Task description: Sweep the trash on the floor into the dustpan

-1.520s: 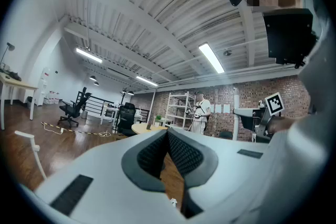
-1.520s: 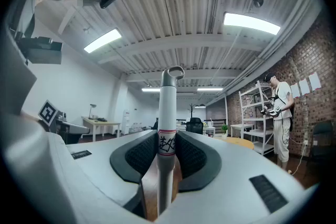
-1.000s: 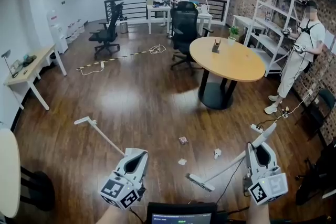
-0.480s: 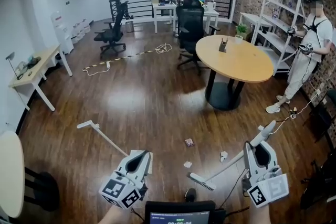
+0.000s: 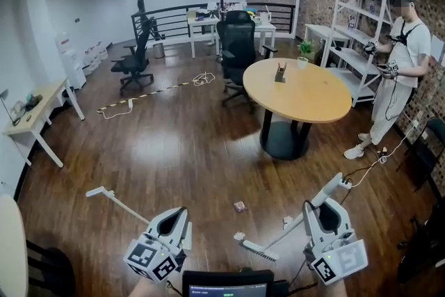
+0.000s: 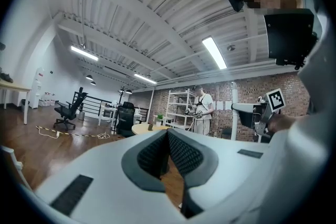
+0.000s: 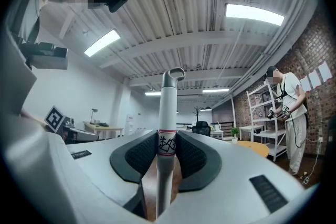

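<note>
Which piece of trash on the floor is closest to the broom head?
The white scrap right beside the end of the broom head. The reddish piece lies farther out, and the other white scrap sits up along the handle.

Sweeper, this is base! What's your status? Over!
Right hand-held gripper shut on white broom handle; left hand-held gripper shut, nothing seen in it. Small trash scraps on brown wooden floor, beside pale broom head. Nothing blocks the sweep.

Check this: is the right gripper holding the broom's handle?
Yes, the right gripper is shut on the white broom handle.
</note>
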`<state>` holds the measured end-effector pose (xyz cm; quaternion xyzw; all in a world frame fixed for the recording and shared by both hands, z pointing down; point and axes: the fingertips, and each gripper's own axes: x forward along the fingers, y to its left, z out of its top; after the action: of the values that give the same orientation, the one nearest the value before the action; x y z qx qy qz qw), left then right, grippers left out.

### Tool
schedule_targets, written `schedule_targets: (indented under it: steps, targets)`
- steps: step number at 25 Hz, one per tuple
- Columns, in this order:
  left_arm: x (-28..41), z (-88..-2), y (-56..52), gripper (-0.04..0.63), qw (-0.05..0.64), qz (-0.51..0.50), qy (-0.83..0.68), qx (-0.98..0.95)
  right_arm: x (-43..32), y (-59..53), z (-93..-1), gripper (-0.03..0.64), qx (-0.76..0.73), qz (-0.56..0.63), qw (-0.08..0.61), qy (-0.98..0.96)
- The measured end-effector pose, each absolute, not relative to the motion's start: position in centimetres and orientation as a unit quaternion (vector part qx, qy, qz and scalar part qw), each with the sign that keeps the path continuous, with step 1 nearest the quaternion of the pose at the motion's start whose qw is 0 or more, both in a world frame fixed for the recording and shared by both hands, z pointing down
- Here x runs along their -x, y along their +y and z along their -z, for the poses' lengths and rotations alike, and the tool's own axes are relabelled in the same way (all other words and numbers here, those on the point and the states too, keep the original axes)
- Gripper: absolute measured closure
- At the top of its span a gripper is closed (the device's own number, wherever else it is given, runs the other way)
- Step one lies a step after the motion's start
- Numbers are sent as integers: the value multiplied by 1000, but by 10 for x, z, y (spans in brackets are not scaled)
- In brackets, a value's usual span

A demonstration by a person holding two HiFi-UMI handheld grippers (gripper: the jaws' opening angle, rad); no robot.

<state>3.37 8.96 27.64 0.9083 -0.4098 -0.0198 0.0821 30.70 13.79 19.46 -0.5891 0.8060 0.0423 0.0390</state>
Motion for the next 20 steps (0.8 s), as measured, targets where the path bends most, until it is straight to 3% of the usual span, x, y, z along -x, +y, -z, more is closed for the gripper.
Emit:
schedule_targets:
  steps: [11,20]
  targets:
    - [-138,-271,-10,583,73,11,-407,-911,-397,40,-193,489,579,-43,46,813]
    - [-117,-291,-100,583,84,9,-389,-917,-394,-40,-207,489,617,-56,41,784]
